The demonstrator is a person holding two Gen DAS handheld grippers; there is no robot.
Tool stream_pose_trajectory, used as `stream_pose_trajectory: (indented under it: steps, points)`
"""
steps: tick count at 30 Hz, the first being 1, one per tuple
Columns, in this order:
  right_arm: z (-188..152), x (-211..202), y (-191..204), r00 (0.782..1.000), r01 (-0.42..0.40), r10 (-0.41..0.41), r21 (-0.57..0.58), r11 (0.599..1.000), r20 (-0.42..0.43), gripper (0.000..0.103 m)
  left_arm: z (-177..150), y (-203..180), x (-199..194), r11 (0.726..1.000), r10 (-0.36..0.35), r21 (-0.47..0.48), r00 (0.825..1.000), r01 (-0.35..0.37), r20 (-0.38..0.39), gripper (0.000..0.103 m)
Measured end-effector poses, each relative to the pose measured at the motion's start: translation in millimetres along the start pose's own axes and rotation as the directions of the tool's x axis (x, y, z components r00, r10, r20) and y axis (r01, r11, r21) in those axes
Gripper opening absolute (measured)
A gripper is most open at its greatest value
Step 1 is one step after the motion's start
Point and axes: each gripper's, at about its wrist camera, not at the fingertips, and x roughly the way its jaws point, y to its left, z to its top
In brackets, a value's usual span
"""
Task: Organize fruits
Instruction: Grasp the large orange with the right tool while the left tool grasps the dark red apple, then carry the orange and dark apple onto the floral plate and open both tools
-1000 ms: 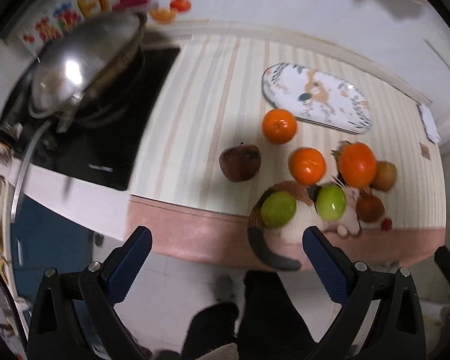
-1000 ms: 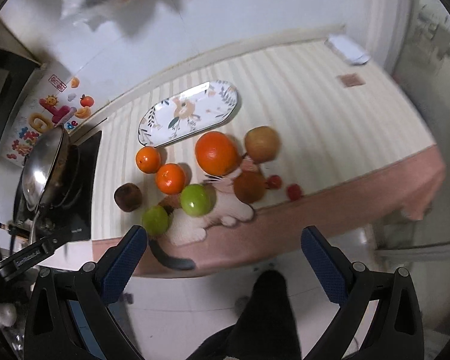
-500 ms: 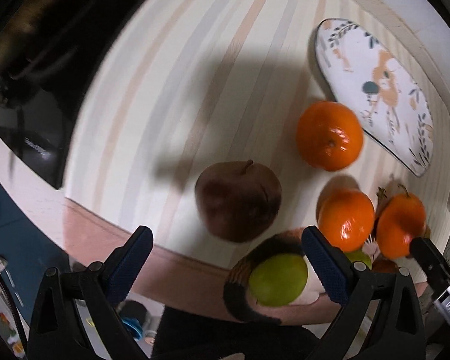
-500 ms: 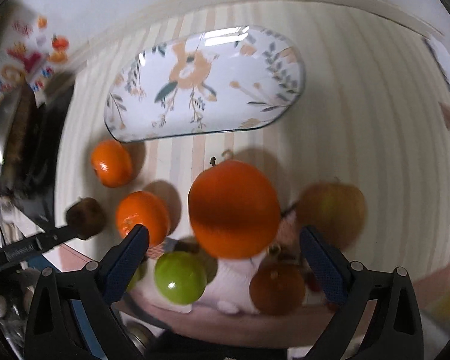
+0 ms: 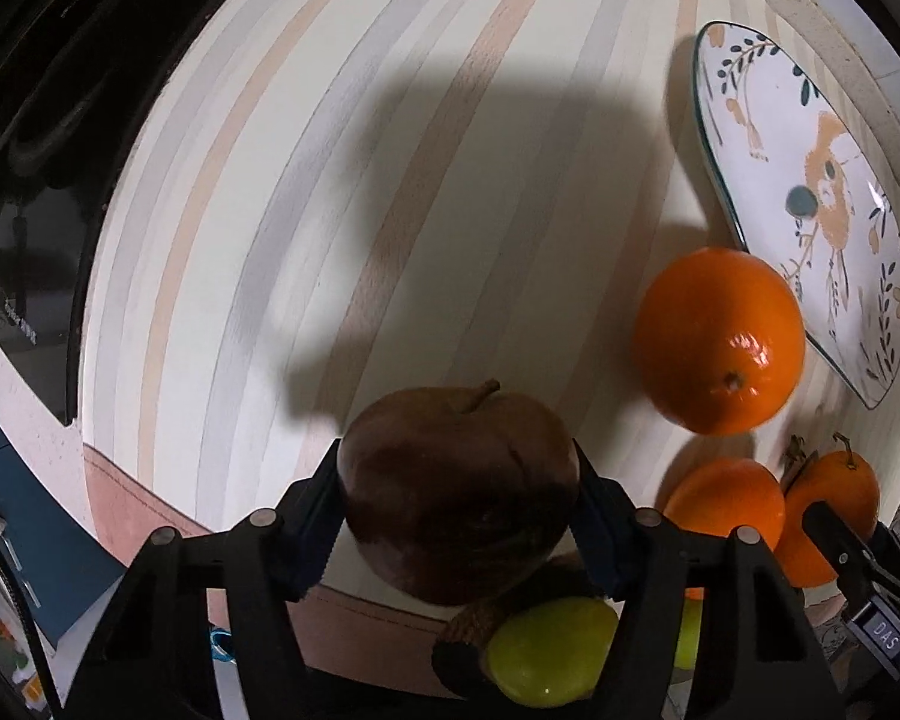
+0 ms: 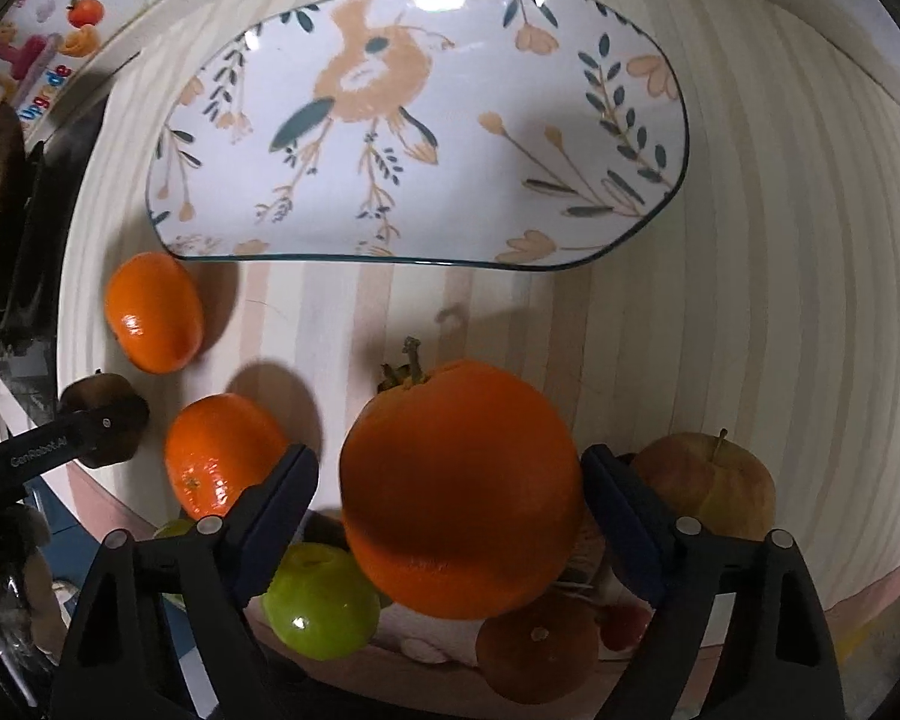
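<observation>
My left gripper [image 5: 457,516] is shut on a dark brown fruit with a stem [image 5: 450,492] at the striped mat's near edge; it also shows in the right wrist view [image 6: 111,417]. My right gripper [image 6: 450,498] has its jaws on both sides of a large orange persimmon [image 6: 459,486]; the right pad touches, the left shows a thin gap. A floral oval plate [image 6: 414,132] lies empty behind, also in the left wrist view [image 5: 810,192]. Two small oranges [image 6: 153,312] [image 6: 219,462] lie to the left.
Green fruits [image 6: 321,606] [image 5: 546,648], a yellow-brown apple [image 6: 708,486] and a brown-orange fruit [image 6: 534,648] sit near the mat's front edge. A black stove [image 5: 36,138] with a pan is at the left. The wall runs behind the plate.
Both grippers moved down and forward to the fruits. The left jaws closed on the dark brown fruit. The right jaws narrowed around the persimmon.
</observation>
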Motion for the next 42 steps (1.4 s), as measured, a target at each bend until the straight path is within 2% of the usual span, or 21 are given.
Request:
stream_pose_trajectory:
  steps: [2,10,12,19,25,33,42]
  points:
    - [2.1,6.6,-1.4,1.0,0.006,-0.006,0.003,1.0,-0.026,0.086,2.9,4.5,4.5,1.0,-0.002,0.003,1.0,0.002,-0.002,0.065]
    - [6.0,19.1,5.2,0.996,0.041,-0.042,-0.012,0.999,-0.08,0.086,7.4,9.3,10.4,0.999,-0.005,0.036,1.0,0.004,0.013,0.064]
    - [6.8,20.8,6.4,0.995,0.037,-0.038,-0.011,0.999,-0.093,0.086,-2.4,12.3,16.0,0.999,-0.004,0.045,1.0,0.004,0.009,0.064]
    - [8.8,18.8,4.5,0.992,0.037,-0.036,0.006,0.999,-0.12,0.086,9.2,21.0,16.1,0.999,-0.047,0.016,0.999,0.047,-0.007,0.064]
    - [9.6,20.6,7.5,0.992,0.067,-0.068,-0.008,0.998,-0.102,0.081,11.7,18.0,18.3,0.999,-0.009,0.053,0.999,0.007,0.037,0.063]
    - [-5.9,14.7,-4.9,0.997,0.016,-0.014,0.028,0.999,-0.072,0.08,-3.6,12.7,6.5,0.996,-0.013,0.086,0.998,0.008,0.062,0.063]
    - [-10.8,-22.4,-23.3,0.993,-0.113,0.114,0.09,0.99,-0.01,0.08,-21.1,15.4,-53.4,0.989,-0.096,0.122,0.986,0.08,0.133,0.063]
